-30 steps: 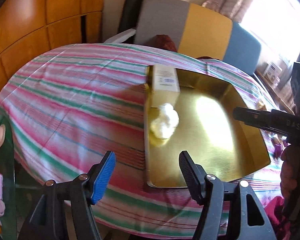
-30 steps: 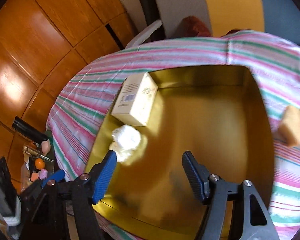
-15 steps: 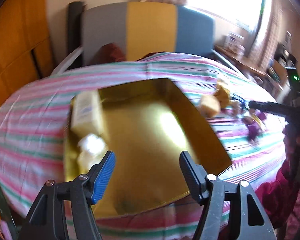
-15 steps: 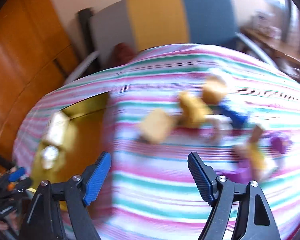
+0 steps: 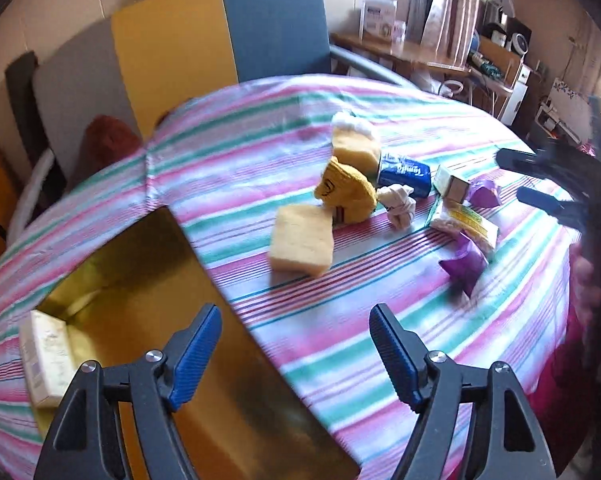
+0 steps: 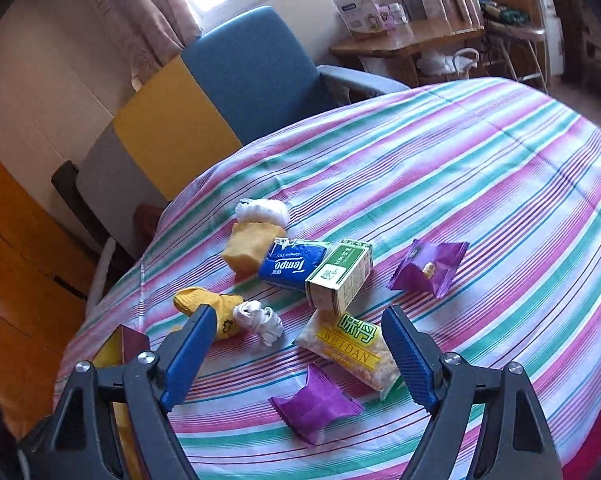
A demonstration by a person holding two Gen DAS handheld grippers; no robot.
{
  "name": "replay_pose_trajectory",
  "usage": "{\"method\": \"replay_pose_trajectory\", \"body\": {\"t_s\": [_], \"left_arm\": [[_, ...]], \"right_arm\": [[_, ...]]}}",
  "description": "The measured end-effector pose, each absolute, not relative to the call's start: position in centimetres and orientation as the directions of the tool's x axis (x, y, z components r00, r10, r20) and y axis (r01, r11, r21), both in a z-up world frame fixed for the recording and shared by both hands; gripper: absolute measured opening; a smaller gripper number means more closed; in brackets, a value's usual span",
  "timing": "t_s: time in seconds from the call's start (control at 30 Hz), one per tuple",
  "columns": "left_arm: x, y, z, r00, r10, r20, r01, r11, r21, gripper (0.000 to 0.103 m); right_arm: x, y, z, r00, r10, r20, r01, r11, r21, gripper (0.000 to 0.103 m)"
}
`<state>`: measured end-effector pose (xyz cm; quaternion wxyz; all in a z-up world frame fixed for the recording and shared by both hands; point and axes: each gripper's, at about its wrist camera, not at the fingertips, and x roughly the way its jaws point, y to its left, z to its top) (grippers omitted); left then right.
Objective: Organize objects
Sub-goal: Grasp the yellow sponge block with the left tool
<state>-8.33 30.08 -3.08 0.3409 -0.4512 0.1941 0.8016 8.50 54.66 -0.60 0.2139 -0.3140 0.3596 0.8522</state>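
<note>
My left gripper (image 5: 296,344) hovers over the right rim of the gold tray (image 5: 140,280), jaws opening with nothing between them. A cream box (image 5: 46,360) lies in the tray. A pale sponge (image 5: 300,242) sits just beyond it on the striped cloth. My right gripper (image 6: 296,344), also opening and empty, hangs above a purple packet (image 6: 316,404) and a yellow-labelled snack bag (image 6: 350,344). Behind them lie a green box (image 6: 340,276), blue tissue pack (image 6: 294,264), yellow sock (image 6: 208,304), white sock knot (image 6: 260,320), second sponge (image 6: 248,246) and another purple packet (image 6: 428,266).
The round table (image 6: 480,184) carries a pink and green striped cloth, bare on its far right side. Chairs in grey, yellow and blue (image 6: 256,72) stand behind it. A wooden side table (image 6: 412,38) with clutter is at the back right. Wooden panelling fills the left.
Both views have swung rightward from the gold tray to the pile of loose items on the cloth. Both pairs of jaws stand wider apart than before.
</note>
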Motion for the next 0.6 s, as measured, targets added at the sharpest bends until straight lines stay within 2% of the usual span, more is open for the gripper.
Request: {"method": "replay_pose_trajectory", "body": {"t_s": [0.07, 0.33, 0.47, 0.5, 0.53, 0.6], "left_arm": [[-9.2, 31.1, -3.7, -0.337, 0.37, -0.866, -0.721, -0.692, -0.015, 0.078], [-12.2, 35.7, -6.8, -0.323, 0.28, -0.904, -0.744, -0.666, 0.06, 0.079], [-14.2, 37.3, -8.4, -0.29, 0.253, -0.923, -0.741, -0.669, 0.05, 0.079], [-14.8, 37.7, -8.9, -0.278, 0.24, -0.93, -0.737, -0.675, 0.046, 0.077], [-15.1, 37.8, -9.3, -0.257, 0.24, -0.936, -0.732, -0.68, 0.026, 0.055], [-15.1, 37.6, -9.4, -0.251, 0.249, -0.935, -0.721, -0.693, 0.009, 0.053]], "right_arm": [[8.4, 54.8, -0.7, -0.717, 0.122, -0.686, -0.583, -0.644, 0.495, 0.086], [8.9, 54.1, -0.6, -0.739, 0.09, -0.668, -0.55, -0.653, 0.521, 0.088], [9.0, 54.3, -0.6, -0.746, 0.076, -0.661, -0.543, -0.644, 0.539, 0.088], [8.9, 54.4, -0.7, -0.746, 0.075, -0.661, -0.543, -0.643, 0.54, 0.088], [8.9, 54.4, -0.7, -0.745, 0.074, -0.663, -0.543, -0.644, 0.539, 0.088], [8.8, 54.4, -0.8, -0.742, 0.077, -0.666, -0.547, -0.644, 0.535, 0.088]]}}
